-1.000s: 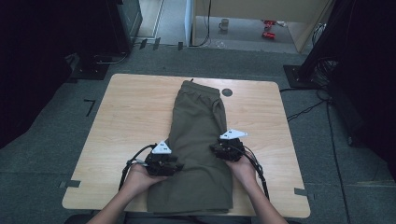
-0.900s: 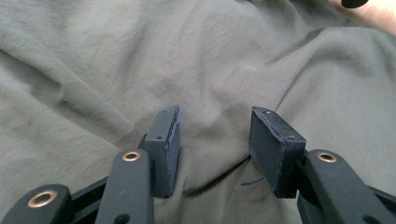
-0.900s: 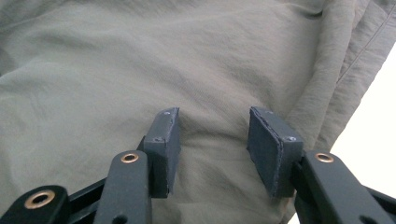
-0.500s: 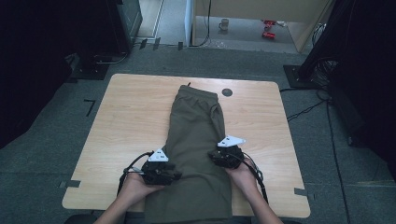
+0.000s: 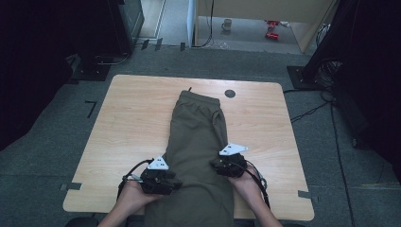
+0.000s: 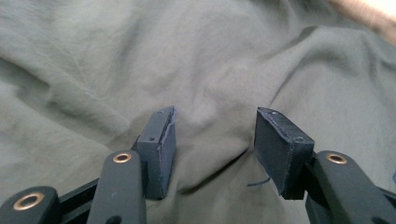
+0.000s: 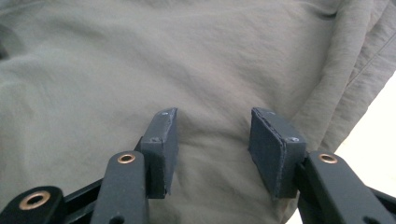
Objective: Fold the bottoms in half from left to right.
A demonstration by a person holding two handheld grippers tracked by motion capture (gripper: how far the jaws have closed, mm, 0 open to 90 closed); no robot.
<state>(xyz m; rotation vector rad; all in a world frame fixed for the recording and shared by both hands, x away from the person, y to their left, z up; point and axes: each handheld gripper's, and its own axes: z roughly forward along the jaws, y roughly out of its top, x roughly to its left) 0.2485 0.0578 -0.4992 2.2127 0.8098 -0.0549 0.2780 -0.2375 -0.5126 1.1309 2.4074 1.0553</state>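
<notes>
The olive trousers [image 5: 196, 156] lie lengthwise along the middle of the desk [image 5: 127, 118], with the waistband at the far edge and wide bare wood on both sides. The left gripper [image 5: 166, 182] rests on the left edge of the trousers and the right gripper [image 5: 222, 165] on their right edge. Both have their jaws apart over the cloth, clamping nothing.

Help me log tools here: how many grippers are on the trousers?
2: the left gripper at the trousers' left edge, the right gripper at their right edge, both near the person.

The high view looks forward and down over the whole table [image 5: 132, 109]. Both gripper views look closely along their jaws at the olive trousers [image 6: 140, 56], shared with the high view.
</notes>
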